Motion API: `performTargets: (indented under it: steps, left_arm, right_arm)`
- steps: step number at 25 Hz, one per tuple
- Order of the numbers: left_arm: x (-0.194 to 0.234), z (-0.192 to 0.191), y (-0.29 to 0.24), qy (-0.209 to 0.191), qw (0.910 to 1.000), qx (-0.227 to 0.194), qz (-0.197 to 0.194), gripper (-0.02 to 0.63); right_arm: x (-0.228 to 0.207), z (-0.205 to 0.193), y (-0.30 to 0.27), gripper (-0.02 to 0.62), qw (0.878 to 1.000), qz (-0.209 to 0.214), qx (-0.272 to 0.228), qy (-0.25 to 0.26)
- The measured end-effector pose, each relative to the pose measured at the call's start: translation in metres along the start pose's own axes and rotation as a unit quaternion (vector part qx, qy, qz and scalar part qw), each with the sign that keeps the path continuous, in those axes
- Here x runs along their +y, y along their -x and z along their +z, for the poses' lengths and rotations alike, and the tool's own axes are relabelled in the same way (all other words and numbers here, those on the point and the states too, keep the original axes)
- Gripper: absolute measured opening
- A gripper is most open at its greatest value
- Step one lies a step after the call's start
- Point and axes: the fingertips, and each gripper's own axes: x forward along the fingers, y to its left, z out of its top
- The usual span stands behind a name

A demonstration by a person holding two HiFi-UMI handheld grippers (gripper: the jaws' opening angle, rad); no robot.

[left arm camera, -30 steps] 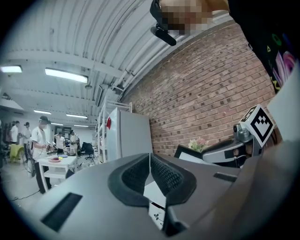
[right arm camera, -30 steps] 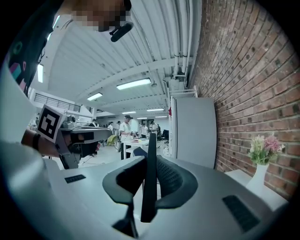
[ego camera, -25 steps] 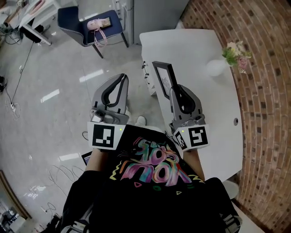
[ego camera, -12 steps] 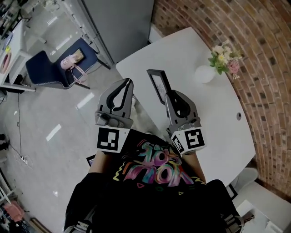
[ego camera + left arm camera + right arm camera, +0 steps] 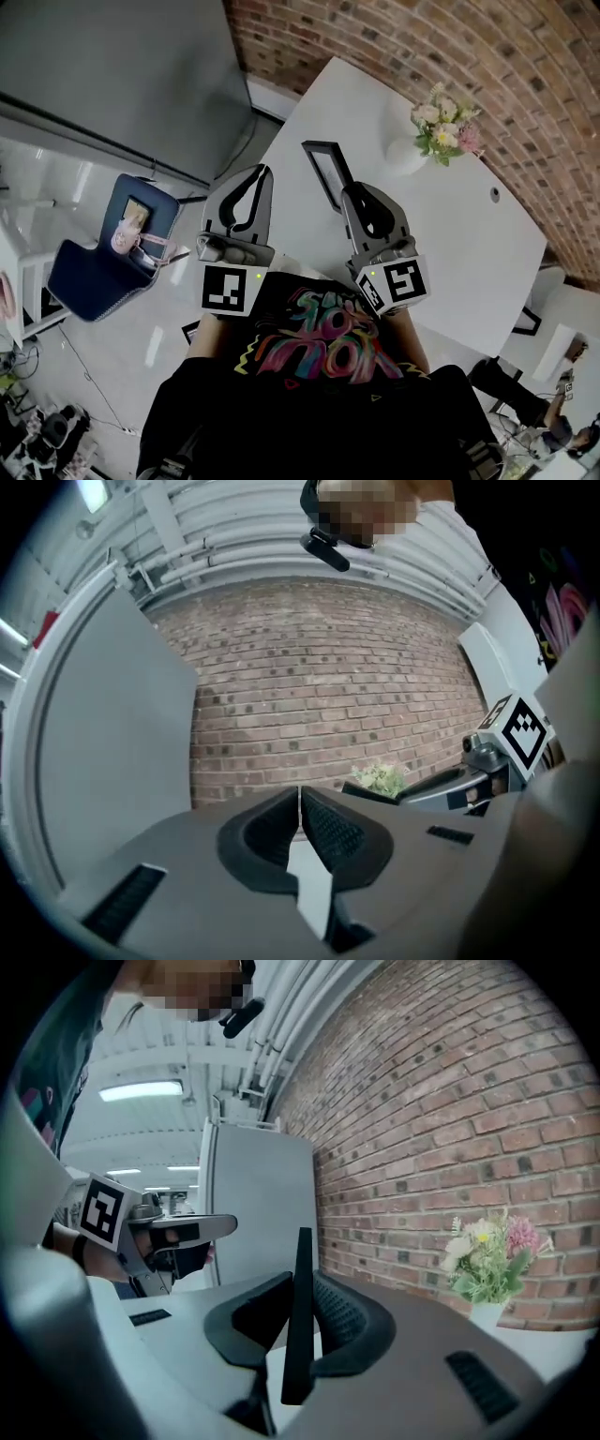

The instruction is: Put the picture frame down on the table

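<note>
Brick wall (image 5: 394,47) and white table (image 5: 469,253) are now spread across the upper right where mostly floor was seen a second ago, so the set-down spot looks reached. Centre-left, the left gripper (image 5: 263,171) is shut on nothing. At centre, over the table, the picture frame (image 5: 327,172) is clamped edge-on by the right gripper (image 5: 352,193), held upright, long axis pointed toward the upper left.

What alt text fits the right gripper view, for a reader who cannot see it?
The right gripper is shut on a thin black picture frame, seen edge-on and upright between its jaws. Behind it is a brick wall, with a vase of flowers at the right and the left gripper at the left.
</note>
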Motion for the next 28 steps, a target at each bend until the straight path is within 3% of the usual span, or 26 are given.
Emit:
performTargets:
  steps: [4, 9, 14, 28]
  left_arm:
    - [0.007, -0.005, -0.035, 0.005, 0.9973, 0.004, -0.073, 0.029]
    - [-0.002, -0.013, -0.059, 0.011, 0.9924, 0.009, -0.123, 0.029]
    - [-0.018, -0.020, -0.063, 0.016, 0.9896, 0.013, -0.142, 0.029]
    - [-0.052, -0.024, -0.063, 0.020, 0.9874, 0.008, -0.157, 0.029]
  right_arm:
    - [-0.024, 0.008, -0.011, 0.089, 0.997, -0.073, -0.007, -0.024]
    - [-0.047, 0.007, -0.009, 0.089, 0.992, -0.117, -0.006, -0.046]
    - [-0.058, 0.004, 0.003, 0.089, 0.989, -0.123, -0.013, -0.078]
    - [-0.071, -0.003, 0.026, 0.089, 0.987, -0.117, -0.019, -0.107]
